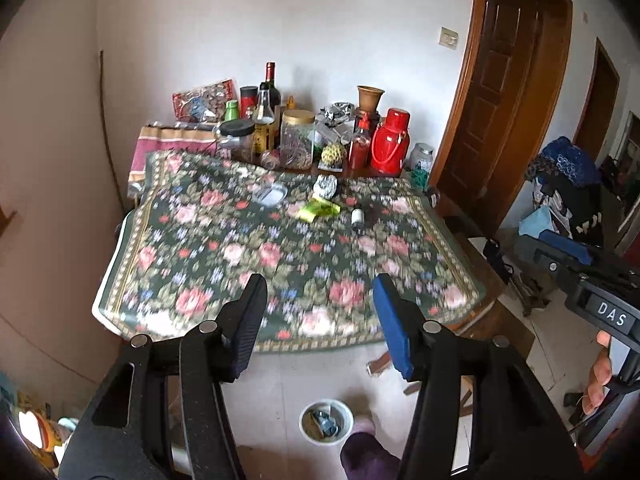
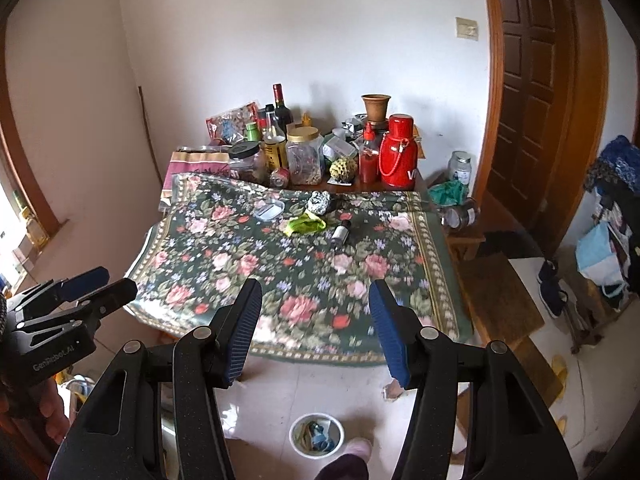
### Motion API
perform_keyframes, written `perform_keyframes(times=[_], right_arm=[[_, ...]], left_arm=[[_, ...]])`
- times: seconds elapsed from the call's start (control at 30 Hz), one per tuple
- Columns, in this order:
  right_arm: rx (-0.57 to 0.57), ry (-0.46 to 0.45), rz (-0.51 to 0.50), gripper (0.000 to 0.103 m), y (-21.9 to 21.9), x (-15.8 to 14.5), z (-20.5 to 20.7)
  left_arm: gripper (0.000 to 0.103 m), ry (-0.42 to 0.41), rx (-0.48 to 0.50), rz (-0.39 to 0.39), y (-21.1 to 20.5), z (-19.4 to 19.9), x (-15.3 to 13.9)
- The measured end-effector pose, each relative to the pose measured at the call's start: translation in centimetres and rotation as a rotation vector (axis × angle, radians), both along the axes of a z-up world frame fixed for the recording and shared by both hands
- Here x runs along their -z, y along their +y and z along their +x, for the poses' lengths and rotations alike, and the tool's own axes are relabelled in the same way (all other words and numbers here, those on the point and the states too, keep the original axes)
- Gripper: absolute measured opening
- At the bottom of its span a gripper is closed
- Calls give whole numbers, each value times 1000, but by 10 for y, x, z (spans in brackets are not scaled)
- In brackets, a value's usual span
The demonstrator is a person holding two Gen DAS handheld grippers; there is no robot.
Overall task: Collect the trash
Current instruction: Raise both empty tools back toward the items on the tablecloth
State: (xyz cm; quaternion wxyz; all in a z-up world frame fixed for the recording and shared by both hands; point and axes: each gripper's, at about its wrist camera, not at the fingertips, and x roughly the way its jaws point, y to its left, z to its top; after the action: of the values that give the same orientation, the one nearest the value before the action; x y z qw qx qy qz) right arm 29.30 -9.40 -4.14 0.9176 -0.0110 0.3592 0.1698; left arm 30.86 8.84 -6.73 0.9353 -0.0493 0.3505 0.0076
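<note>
Two empty grippers, left gripper (image 1: 320, 320) and right gripper (image 2: 316, 324); one bin (image 2: 317, 435), one green wrapper (image 2: 304, 224)

White capitals "DAS" stand on a small dark plate on the body of the right hand-held gripper (image 1: 560, 258), seen at the right edge of the left wrist view. "GenRobot.AI" is printed in pale letters on the black body of the left hand-held gripper (image 2: 102, 290). A white "V" shows on the red thermos (image 2: 397, 152); the rest is cut off. The bottle labels are too small to read.
</note>
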Motion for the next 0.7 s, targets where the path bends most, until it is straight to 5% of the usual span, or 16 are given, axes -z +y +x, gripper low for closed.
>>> perform_keyframes(times=[0.43,0.7], right_arm=[[-99,5,-23,52,-19,-4,119],[-84,91,-7,52,-13,20,171]], left_arm=[[54,29,-79,-10,-26,132,-3],[54,88,-102,-12,-2,185,13]])
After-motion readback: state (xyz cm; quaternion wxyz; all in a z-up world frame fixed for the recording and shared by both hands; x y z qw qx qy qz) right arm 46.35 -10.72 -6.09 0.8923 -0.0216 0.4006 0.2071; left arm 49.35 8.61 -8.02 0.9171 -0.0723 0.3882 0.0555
